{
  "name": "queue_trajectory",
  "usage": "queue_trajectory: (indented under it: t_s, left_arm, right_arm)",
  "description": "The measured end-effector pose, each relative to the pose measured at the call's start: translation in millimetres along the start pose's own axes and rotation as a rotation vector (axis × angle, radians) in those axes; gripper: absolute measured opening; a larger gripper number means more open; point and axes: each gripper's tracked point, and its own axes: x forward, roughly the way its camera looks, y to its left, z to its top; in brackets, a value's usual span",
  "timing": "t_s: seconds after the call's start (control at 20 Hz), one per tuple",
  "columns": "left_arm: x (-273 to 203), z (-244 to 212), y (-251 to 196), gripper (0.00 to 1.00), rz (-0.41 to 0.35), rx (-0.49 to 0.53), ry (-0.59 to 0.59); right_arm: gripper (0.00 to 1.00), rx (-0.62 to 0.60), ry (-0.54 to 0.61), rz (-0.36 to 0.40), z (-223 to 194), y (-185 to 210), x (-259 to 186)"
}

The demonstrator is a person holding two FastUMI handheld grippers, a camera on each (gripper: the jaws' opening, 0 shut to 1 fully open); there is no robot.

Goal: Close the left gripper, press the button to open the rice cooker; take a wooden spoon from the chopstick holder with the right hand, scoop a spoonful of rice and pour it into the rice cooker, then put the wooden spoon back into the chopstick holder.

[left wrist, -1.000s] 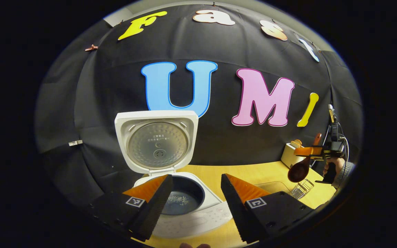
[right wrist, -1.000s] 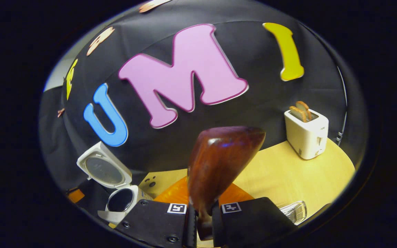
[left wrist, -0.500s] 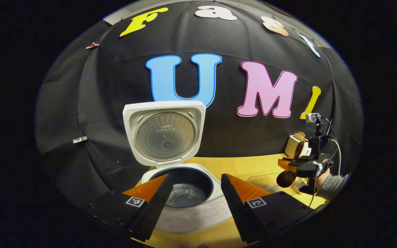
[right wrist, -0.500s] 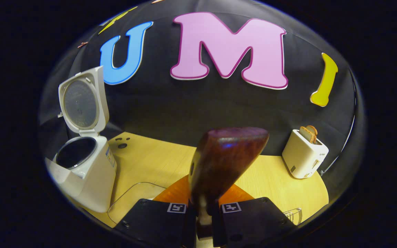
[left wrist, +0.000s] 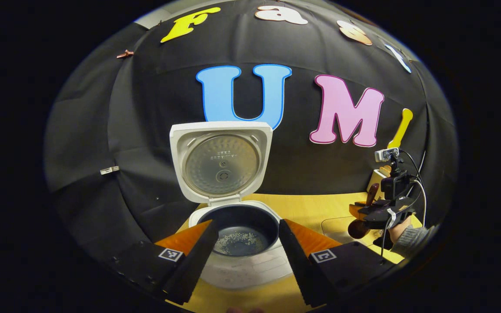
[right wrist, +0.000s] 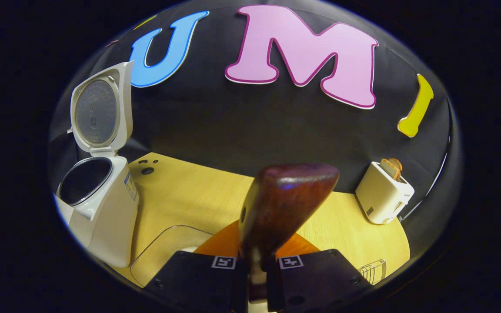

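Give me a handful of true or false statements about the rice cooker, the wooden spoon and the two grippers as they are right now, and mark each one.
1. The rice cooker has its lid up. True.
2. The inner pot is completely empty. False: some rice grains lie on its bottom.
3. The right gripper is shut on the wooden spoon. True.
4. The left gripper is shut. False: its jaws stand apart, with the pot seen between them.
5. The toaster is empty. False: toast sticks out of its top.
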Motion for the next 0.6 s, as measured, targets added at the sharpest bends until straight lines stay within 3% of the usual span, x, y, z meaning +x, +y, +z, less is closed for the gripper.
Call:
queue_trajectory:
  t_s: [0.25,0.45,0.6]
  left_arm:
    - [3.7,0.3,-2.9,0.91,0.006,-0.022,-0.003]
    - [5.3,-1.4,-5.4,0.91,0.001,-0.020,0.002]
    - [4.4,-5.8,-3.7,0.91,0.006,-0.016,0.011]
  right_arm:
    - [0.21,-0.020,0.055,-0.021,-17.0,-1.2,-7.4]
    - [0.21,-0.087,0.062,-0.101,-33.2,-10.0,-2.1]
    - [0.21,-0.051,0.068,-0.117,-40.1,-6.5,5.2]
